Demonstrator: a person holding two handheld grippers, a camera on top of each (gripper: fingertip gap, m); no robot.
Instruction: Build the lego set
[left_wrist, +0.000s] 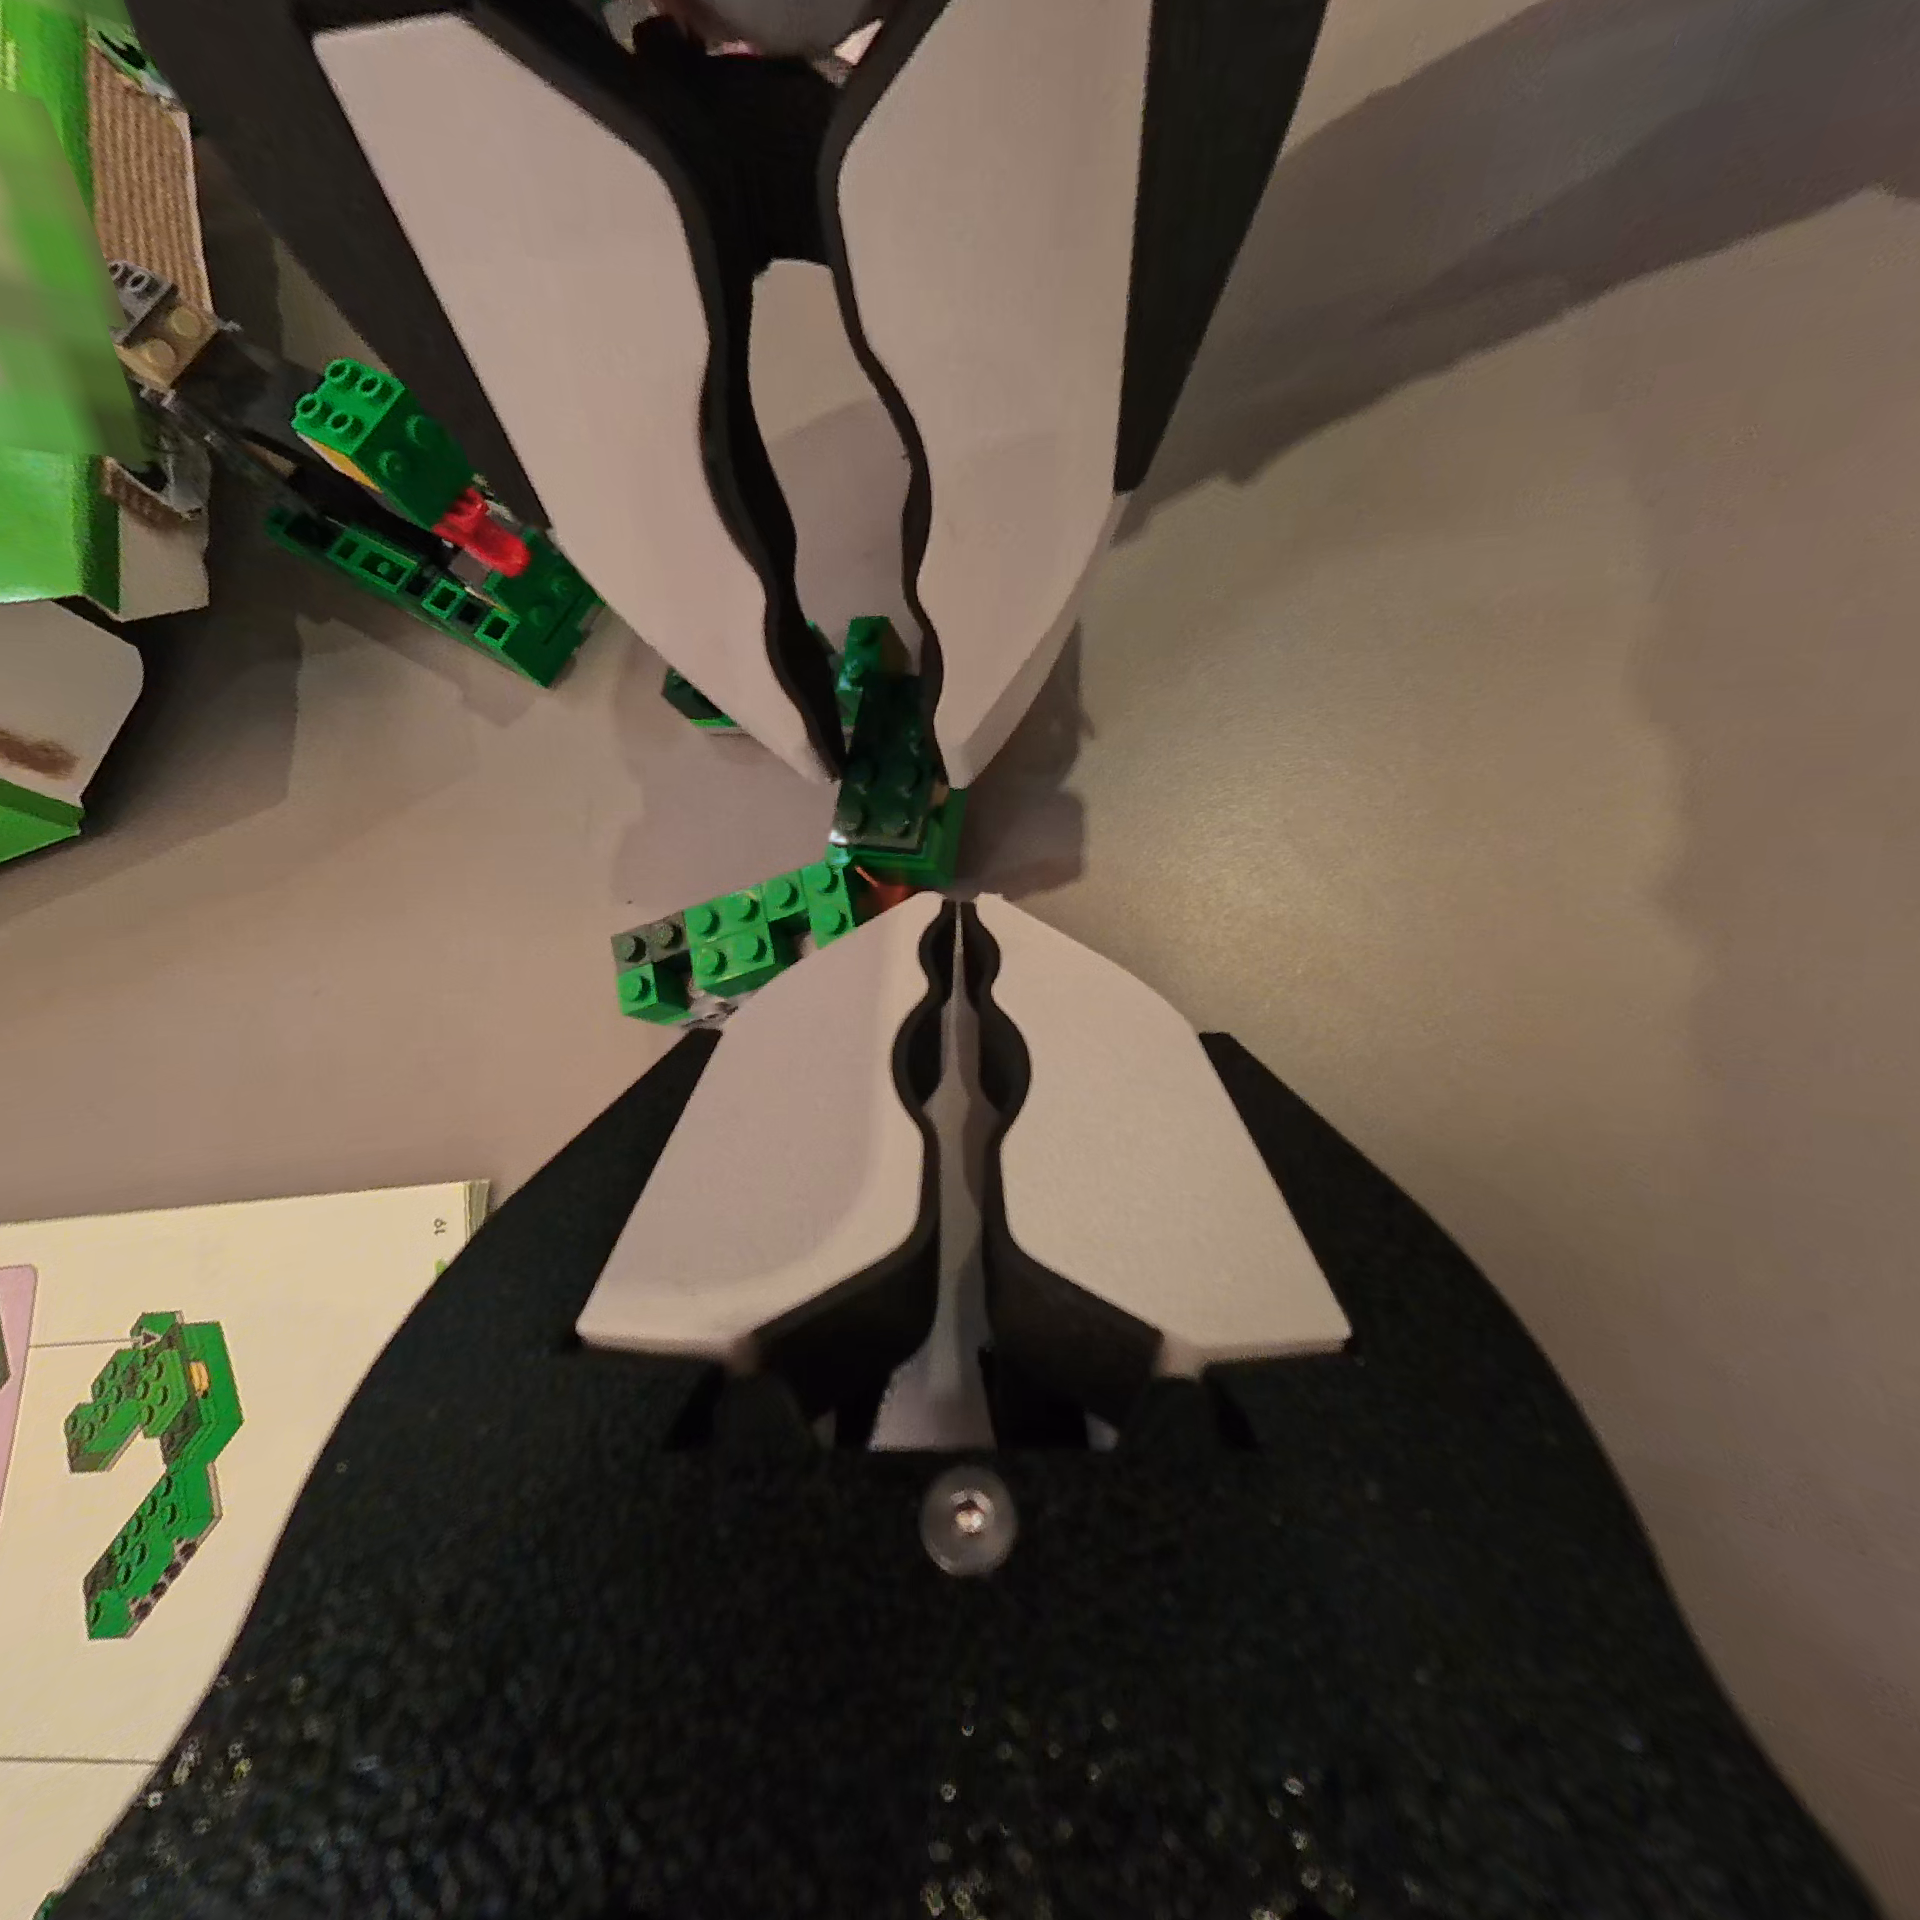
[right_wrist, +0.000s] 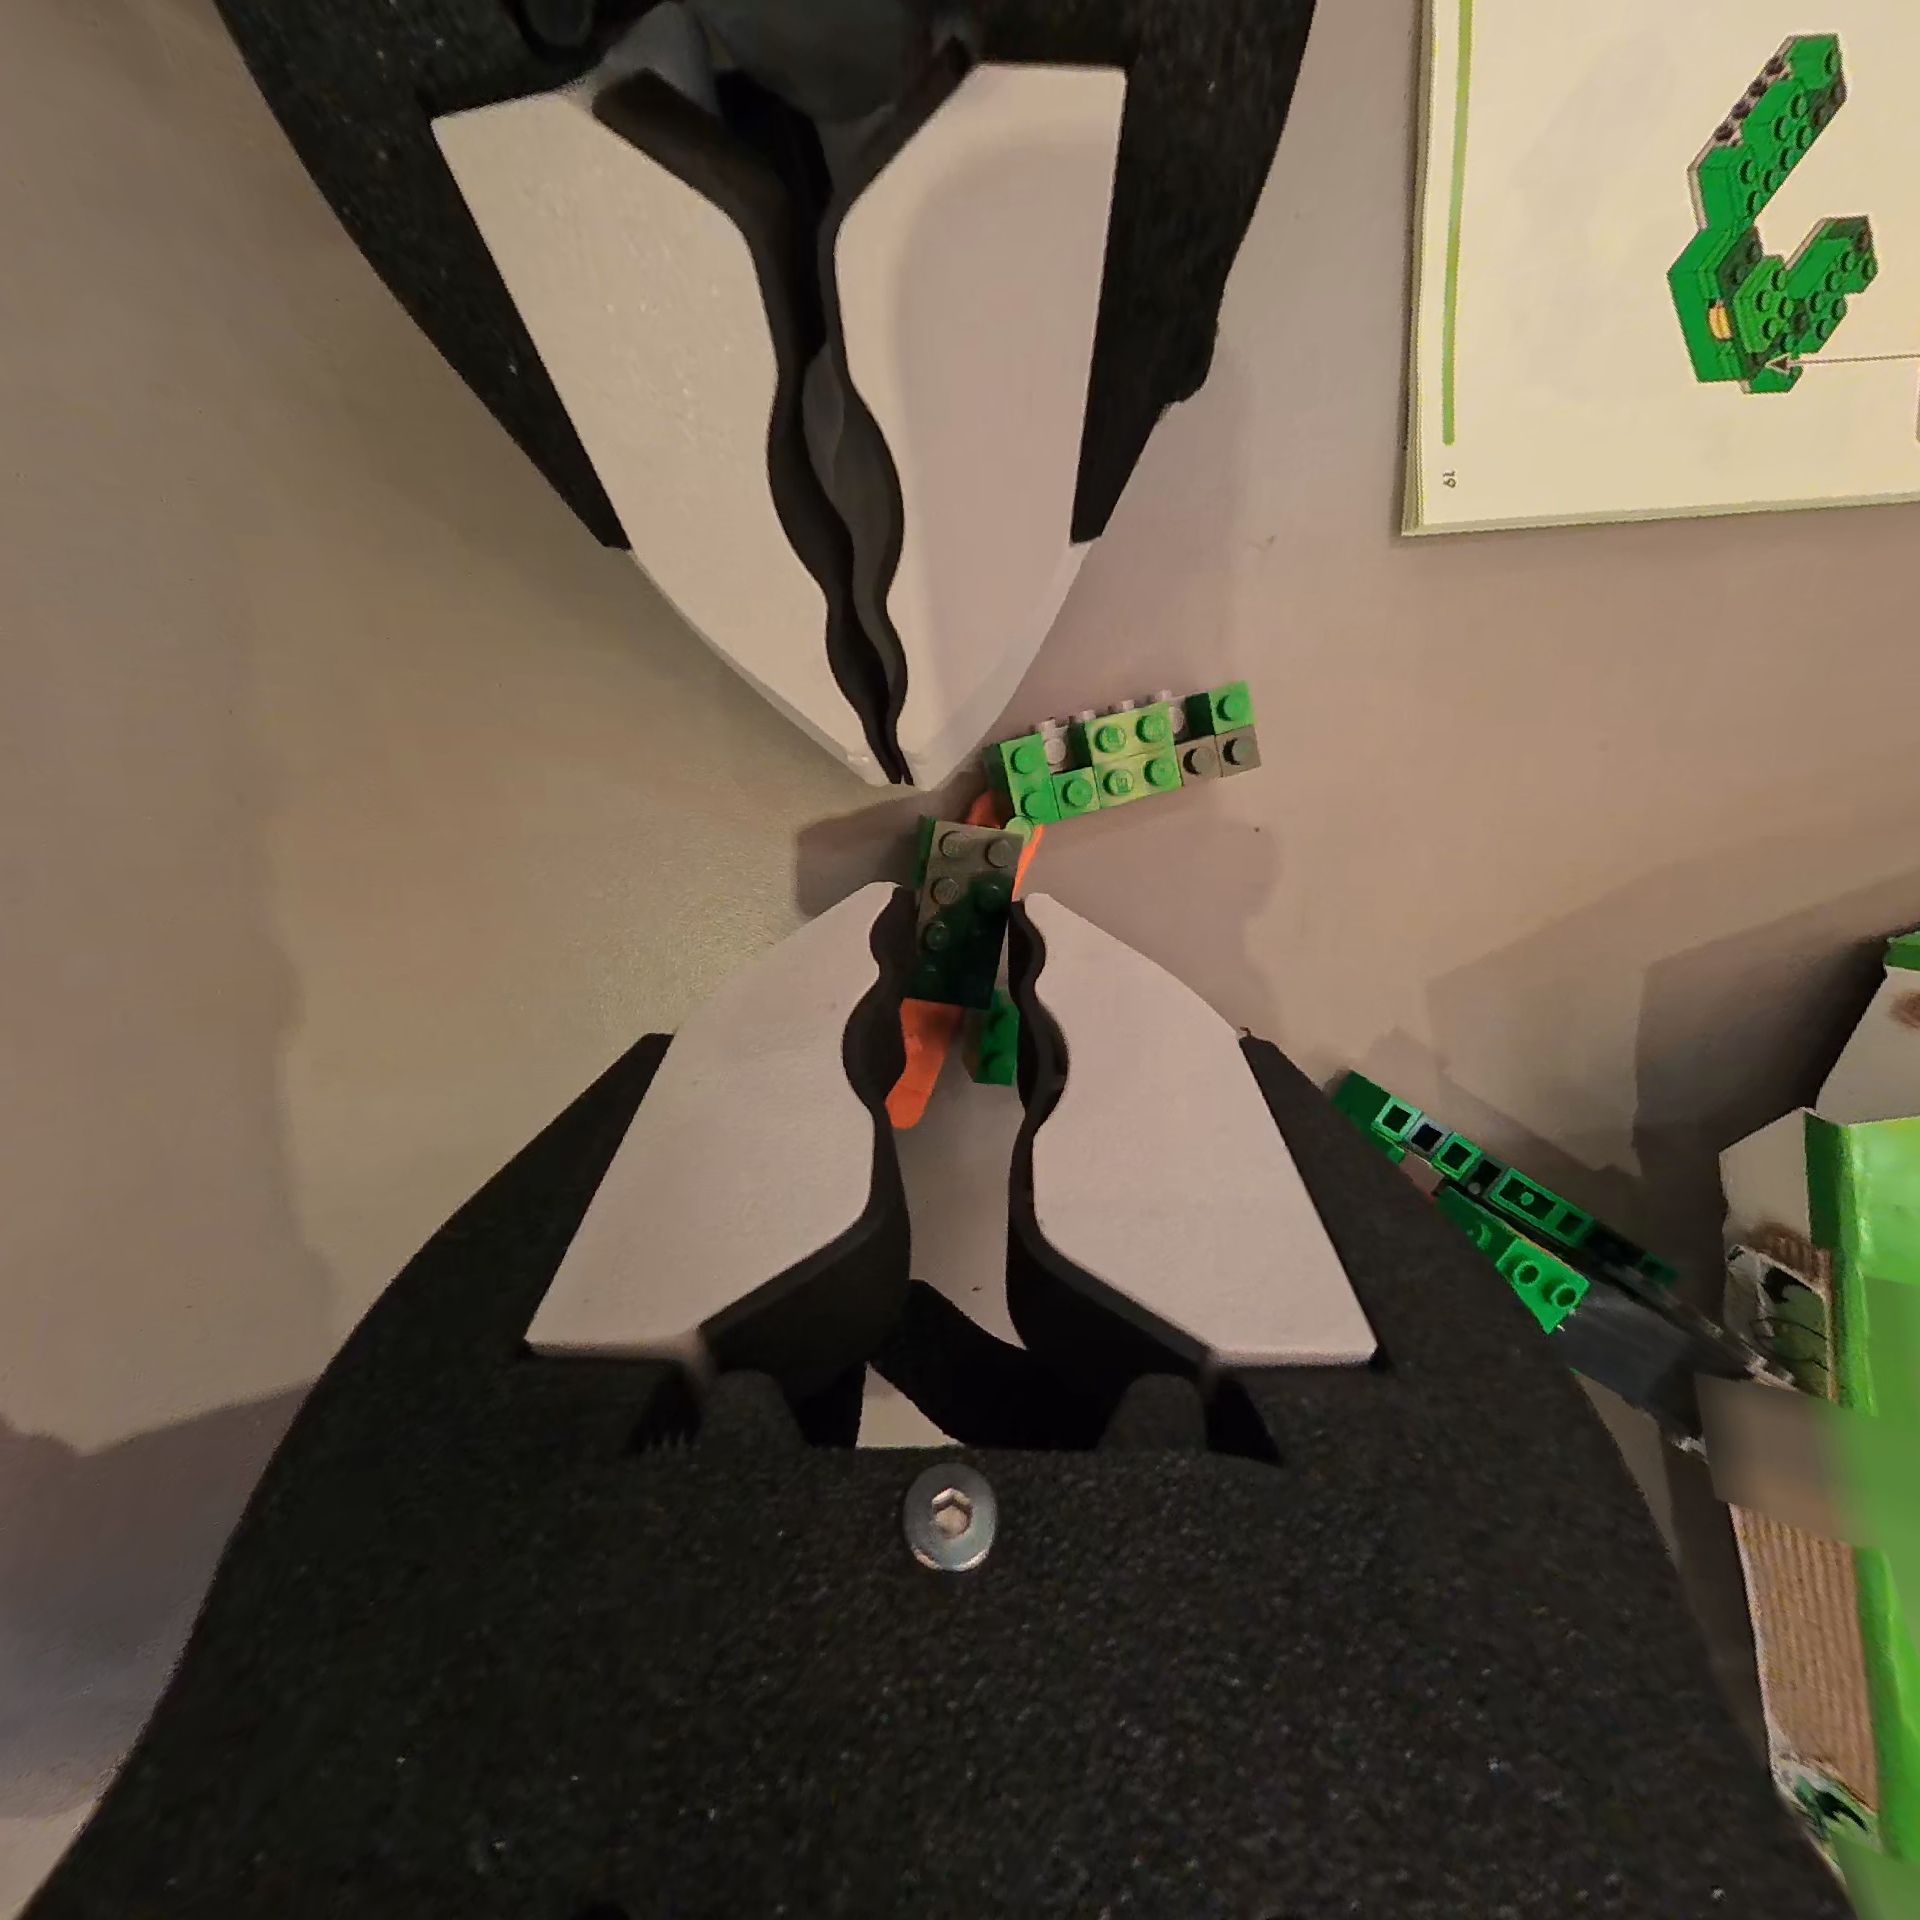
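Note:
A green lego assembly lies on the pale table: a bright green studded row (right_wrist: 1122, 758) (left_wrist: 748, 935) joined at an angle to a dark green and grey plate section (right_wrist: 961, 925) (left_wrist: 883, 779), with an orange piece (right_wrist: 920, 1081) under it. My right gripper (right_wrist: 961, 914) is shut on the dark section; in the left wrist view it comes in from the top (left_wrist: 888, 774). My left gripper (left_wrist: 956, 909) is shut, with nothing visible between its fingers. Its tips rest at the joint of the two sections, and it comes in from the top in the right wrist view (right_wrist: 896, 774).
An open instruction booklet (right_wrist: 1662, 260) (left_wrist: 208, 1455) shows a green model. A second green build with a red part (left_wrist: 416, 499) (right_wrist: 1507, 1205) lies beside a green cardboard box (left_wrist: 42, 312) (right_wrist: 1870, 1351). Both grippers' tips are close together, under 4 cm apart. It is some 4 cm from my right tips to the orange piece (right_wrist: 920, 1081).

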